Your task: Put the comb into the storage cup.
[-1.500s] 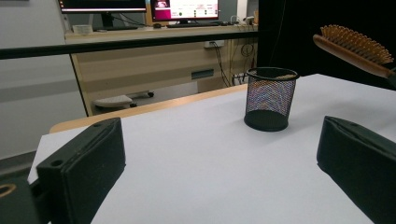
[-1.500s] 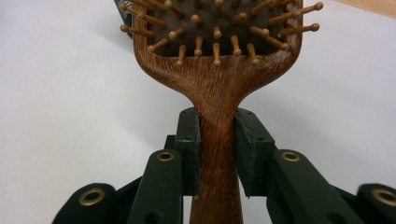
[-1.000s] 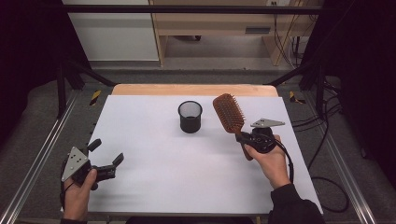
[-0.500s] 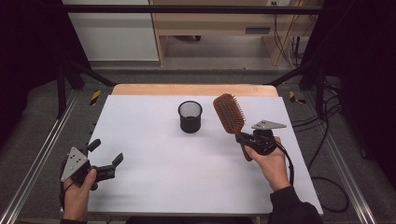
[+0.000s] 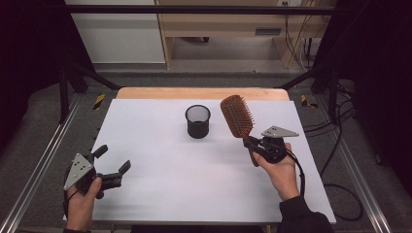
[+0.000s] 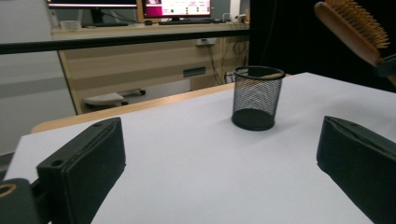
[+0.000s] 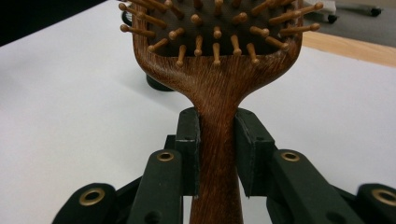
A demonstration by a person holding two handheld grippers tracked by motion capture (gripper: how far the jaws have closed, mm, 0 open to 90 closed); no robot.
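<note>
**Hairbrush held up by its handle, mesh cup waiting near the far edge**

I have the right gripper (image 5: 253, 148) clenched on the wooden hairbrush (image 5: 237, 116), its jaws pressing the narrow neck of the handle from both sides just below the paddle, as the right gripper view shows. I judge that grip is chosen low on the handle so the bristled head stays free and the brush can be swung upright. The brush is off the table, lifted over the right half toward the far edge, head tilted up and away from me, bristles facing the camera above.

The black mesh cup (image 5: 197, 121) stands upright near the middle of the far edge, just left of the brush and apart from it, mouth open upward. To me it looks like the likely holder for the brush, handle first.

My left gripper (image 5: 112, 166) rests near the near left corner of the table (image 5: 145, 145), jaws released and wide apart, grasping nothing. It points toward the cup, well apart from it, probably ready to steady it.
</note>
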